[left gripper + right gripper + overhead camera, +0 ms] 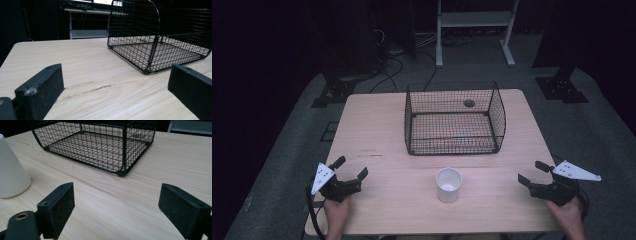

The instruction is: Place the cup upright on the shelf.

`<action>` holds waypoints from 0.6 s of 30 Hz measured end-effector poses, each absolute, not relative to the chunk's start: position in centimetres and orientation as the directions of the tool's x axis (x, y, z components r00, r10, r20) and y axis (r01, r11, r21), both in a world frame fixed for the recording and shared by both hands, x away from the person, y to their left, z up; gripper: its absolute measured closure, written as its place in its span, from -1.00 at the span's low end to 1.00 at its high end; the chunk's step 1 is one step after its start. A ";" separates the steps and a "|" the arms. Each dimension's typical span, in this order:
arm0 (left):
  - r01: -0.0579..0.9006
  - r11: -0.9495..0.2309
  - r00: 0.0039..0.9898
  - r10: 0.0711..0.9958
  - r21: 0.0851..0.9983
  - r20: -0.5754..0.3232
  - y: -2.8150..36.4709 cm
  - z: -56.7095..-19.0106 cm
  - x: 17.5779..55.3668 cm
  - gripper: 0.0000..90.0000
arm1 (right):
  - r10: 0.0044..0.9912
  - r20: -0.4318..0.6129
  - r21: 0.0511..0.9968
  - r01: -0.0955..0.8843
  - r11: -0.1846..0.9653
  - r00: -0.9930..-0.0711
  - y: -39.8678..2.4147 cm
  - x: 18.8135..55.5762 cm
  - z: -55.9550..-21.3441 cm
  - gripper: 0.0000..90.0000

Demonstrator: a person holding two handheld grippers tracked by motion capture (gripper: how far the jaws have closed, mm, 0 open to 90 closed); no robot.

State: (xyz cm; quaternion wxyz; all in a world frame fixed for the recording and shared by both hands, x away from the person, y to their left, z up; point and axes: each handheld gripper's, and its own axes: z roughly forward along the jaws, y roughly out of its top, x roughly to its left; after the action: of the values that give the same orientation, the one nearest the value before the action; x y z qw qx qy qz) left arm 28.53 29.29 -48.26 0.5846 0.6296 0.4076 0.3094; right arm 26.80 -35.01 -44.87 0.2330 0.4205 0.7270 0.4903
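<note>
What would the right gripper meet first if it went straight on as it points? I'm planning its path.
Probably the wire basket: the open right gripper has bare table ahead, and the white cup stands off to the side.

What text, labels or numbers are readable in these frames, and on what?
None readable.
White cup: plain, no print visible.
Wire basket: no tag or label visible.
Table: a faint dark line of marks on the wood, too small to tell whether it is writing; in the left gripper view it looks like scuffs.
Grey plate on the right hand-held gripper: holes, no lettering.
</note>
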 end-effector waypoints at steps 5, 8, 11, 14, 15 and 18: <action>0.151 0.014 0.478 0.874 0.988 -0.085 29.3 -48.3 28.5 -1.00 | 0.832 0.073 0.908 0.381 0.172 -0.550 -34.8 26.9 -44.6 -0.72; 0.152 0.015 0.479 0.874 0.988 -0.086 29.2 -48.3 28.5 -1.00 | 0.825 0.077 0.909 0.380 0.173 -0.560 -34.5 27.0 -44.4 -0.72; 0.150 0.016 0.480 0.873 0.989 -0.087 29.3 -48.3 28.5 -1.00 | 0.815 0.073 0.909 0.375 0.183 -0.575 -34.0 27.1 -44.1 -0.74; 0.148 0.016 0.480 0.873 0.989 -0.086 29.3 -48.2 28.5 -1.00 | 0.807 0.068 0.907 0.373 0.194 -0.587 -33.5 27.2 -43.9 -0.76; 0.148 0.016 0.480 0.873 0.989 -0.086 29.3 -48.2 28.5 -1.00 | 0.807 0.068 0.907 0.373 0.194 -0.587 -33.5 27.2 -43.9 -0.76; 0.147 0.014 0.484 0.871 0.989 -0.085 29.2 -48.2 28.4 -1.00 | 0.796 0.069 0.906 0.372 0.202 -0.601 -33.1 27.3 -43.7 -0.77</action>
State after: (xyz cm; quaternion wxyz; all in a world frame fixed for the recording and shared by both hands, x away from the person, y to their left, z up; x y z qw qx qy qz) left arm 28.45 29.23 -48.24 0.5866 0.6308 0.4036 0.3084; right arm 27.28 -33.10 -43.67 0.2143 0.3917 0.7452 0.4953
